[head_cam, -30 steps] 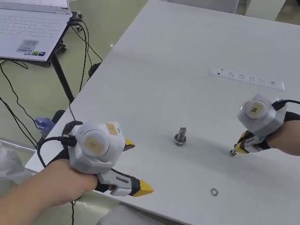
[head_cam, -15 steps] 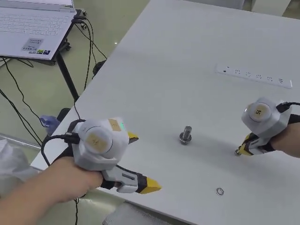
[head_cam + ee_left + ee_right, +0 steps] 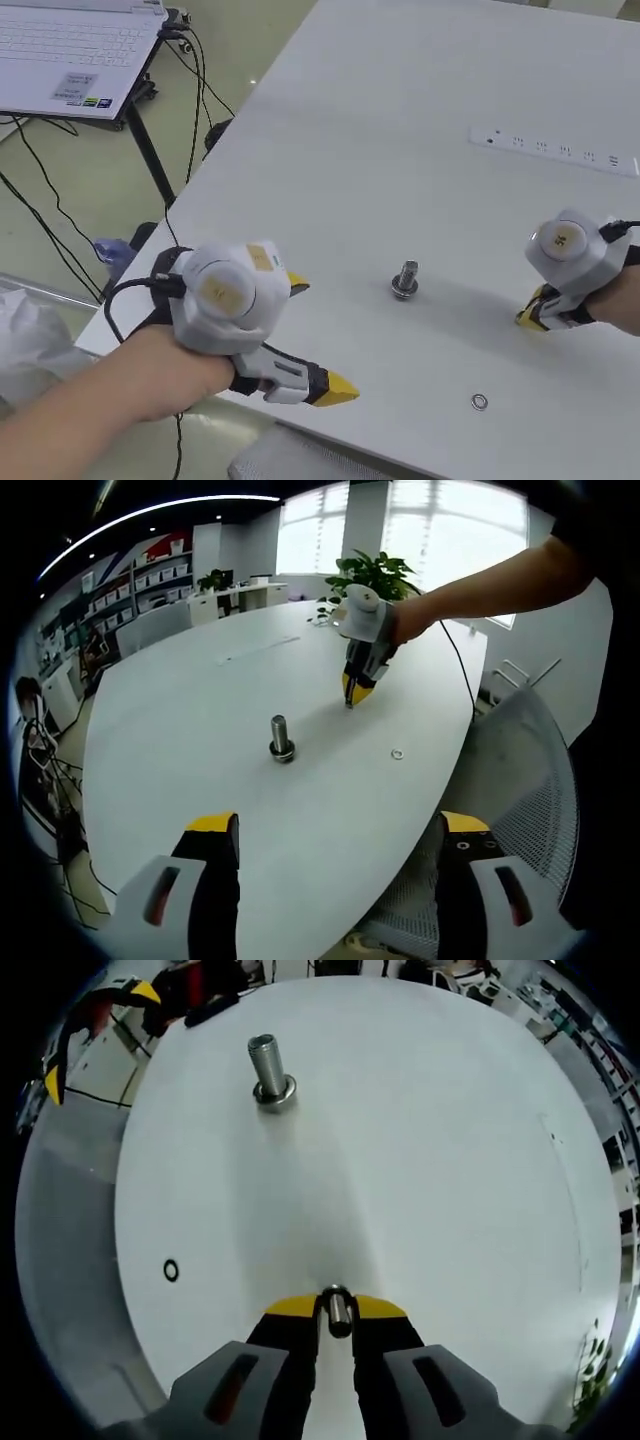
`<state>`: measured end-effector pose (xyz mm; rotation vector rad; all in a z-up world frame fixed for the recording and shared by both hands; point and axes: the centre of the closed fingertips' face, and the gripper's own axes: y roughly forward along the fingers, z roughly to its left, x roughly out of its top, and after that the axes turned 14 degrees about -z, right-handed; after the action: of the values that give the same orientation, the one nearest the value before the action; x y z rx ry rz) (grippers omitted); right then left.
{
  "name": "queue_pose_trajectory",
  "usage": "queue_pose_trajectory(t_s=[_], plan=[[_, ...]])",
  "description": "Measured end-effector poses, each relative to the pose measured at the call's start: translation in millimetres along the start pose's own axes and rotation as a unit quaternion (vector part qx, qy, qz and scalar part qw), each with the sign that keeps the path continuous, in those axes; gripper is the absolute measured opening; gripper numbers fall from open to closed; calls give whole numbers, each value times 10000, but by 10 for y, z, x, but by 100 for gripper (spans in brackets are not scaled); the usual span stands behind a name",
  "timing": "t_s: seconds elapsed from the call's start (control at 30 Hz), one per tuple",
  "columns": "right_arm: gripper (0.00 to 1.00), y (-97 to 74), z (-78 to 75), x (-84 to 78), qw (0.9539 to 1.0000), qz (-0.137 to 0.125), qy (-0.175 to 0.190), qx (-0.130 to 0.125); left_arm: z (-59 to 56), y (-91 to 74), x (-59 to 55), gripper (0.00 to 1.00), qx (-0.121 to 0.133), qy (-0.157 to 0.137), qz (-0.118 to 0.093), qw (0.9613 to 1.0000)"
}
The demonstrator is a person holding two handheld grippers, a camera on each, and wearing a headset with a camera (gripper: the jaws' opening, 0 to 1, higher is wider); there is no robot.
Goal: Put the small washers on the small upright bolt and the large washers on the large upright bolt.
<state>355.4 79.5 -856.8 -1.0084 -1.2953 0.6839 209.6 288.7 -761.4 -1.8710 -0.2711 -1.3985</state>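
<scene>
The large upright bolt (image 3: 405, 281) (image 3: 281, 740) (image 3: 268, 1070) stands mid-table with a ring at its base. A single small washer (image 3: 480, 402) (image 3: 398, 753) (image 3: 171, 1270) lies flat near the front edge. My right gripper (image 3: 530, 318) (image 3: 350, 695) (image 3: 338, 1310) points down at the table, its yellow tips shut on the small upright bolt (image 3: 338, 1312), whose top pokes up between them. My left gripper (image 3: 320, 338) (image 3: 338, 830) (image 3: 95, 1035) hovers open over the table's front-left edge, holding nothing.
A white power strip (image 3: 555, 152) (image 3: 260, 650) lies at the far side of the white table (image 3: 400, 120). A laptop (image 3: 70, 55) on a stand with cables sits off the table's left edge. A mesh chair (image 3: 530, 770) stands by the near edge.
The right gripper's tips have moved over the small bolt, which stood just beside them a second ago. The left gripper has edged slightly right. The head camera has shifted.
</scene>
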Motion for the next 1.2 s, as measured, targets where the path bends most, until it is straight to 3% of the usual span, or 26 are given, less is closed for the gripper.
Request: queue_pose_trajectory(t_s=[0.53, 0.9, 1.2], plan=[[13, 6, -15, 8, 9997, 240, 24, -45, -24, 53, -50, 76, -90, -20, 110, 9999], [14, 19, -20, 41, 9998, 191, -43, -49, -37, 41, -85, 74, -133, -49, 172, 9998], [23, 9, -60, 51, 9999, 113, -122, -29, -28, 49, -73, 74, -110, -49, 163, 9998]])
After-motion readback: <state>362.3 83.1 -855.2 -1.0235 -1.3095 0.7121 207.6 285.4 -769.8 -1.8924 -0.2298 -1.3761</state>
